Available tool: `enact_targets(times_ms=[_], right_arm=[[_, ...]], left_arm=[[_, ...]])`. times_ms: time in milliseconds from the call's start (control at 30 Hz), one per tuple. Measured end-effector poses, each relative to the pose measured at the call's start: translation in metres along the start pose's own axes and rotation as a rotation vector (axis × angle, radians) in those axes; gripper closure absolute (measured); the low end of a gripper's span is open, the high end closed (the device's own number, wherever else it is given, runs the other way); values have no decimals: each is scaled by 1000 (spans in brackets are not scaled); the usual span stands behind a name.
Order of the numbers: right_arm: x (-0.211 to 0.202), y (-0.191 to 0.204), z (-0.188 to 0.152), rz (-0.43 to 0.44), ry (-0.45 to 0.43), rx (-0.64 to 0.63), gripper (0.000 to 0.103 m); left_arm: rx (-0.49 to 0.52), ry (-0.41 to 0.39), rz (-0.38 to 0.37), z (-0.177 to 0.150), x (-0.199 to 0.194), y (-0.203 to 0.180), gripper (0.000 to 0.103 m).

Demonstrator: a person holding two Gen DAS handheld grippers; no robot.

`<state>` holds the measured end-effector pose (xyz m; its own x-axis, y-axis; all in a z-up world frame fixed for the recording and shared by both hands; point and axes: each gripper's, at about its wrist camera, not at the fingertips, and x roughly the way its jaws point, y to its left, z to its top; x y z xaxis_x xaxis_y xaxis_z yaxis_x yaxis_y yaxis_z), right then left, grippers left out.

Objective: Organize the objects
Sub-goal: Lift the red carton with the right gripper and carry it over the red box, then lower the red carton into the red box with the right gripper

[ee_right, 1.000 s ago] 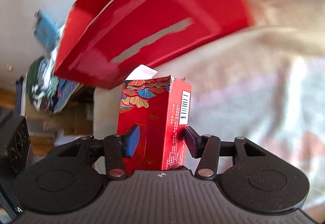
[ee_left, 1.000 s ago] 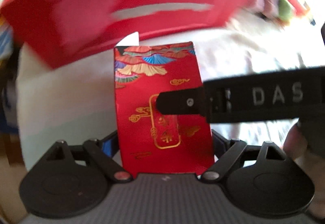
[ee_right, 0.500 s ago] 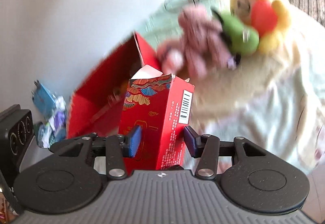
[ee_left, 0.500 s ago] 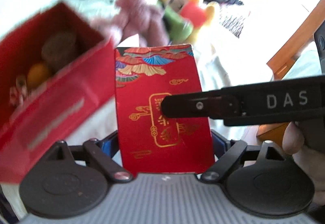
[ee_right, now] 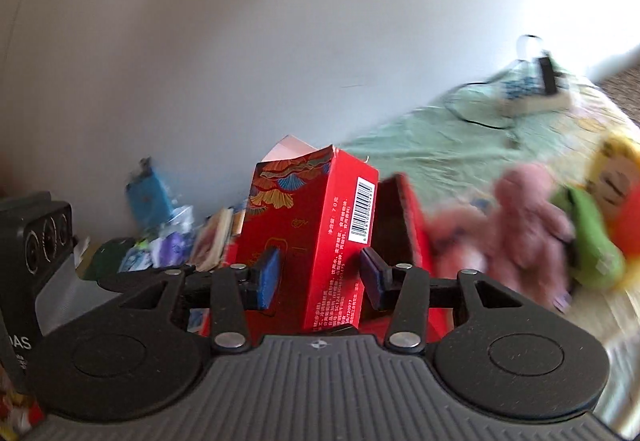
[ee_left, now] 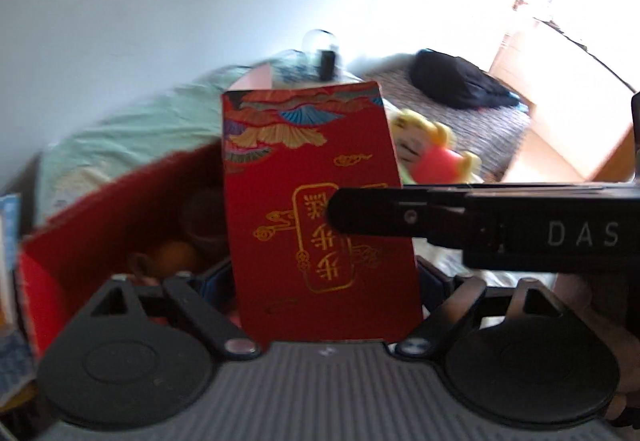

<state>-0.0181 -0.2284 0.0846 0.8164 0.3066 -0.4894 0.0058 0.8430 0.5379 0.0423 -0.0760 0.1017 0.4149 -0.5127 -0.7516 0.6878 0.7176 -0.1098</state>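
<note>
- Left gripper [ee_left: 326, 277] clamps the wide faces of the small red carton [ee_left: 320, 209], held in the air above the open red box [ee_left: 100, 209] (fruit inside).
- Right gripper [ee_right: 318, 275]: its jaws have just been closing across the narrow sides; right pad contact unclear. Unequal squeeze could twist or crush the carton.

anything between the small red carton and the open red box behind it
Nothing visible. The small red carton is held up by both grippers, and the open red box lies just beyond it with its top uncovered.
</note>
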Motion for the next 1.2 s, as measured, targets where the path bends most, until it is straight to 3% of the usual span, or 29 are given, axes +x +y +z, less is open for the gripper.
enact_targets(times_ms=[233,633,933,1200], right_arm=[[60,25,13,145,101,-65,56],[128,59,-1,321,193,-131,57],[151,54,-3,334,231,-105,58],[183,49,-9,307,319,-91,59]], left_arm=[[-101,26,170,8,8,42,15],[-202,71,447,-20,9,103,16],[-211,91,491,-30,23,121,16],[-230,154,497,-41,50,142,16]])
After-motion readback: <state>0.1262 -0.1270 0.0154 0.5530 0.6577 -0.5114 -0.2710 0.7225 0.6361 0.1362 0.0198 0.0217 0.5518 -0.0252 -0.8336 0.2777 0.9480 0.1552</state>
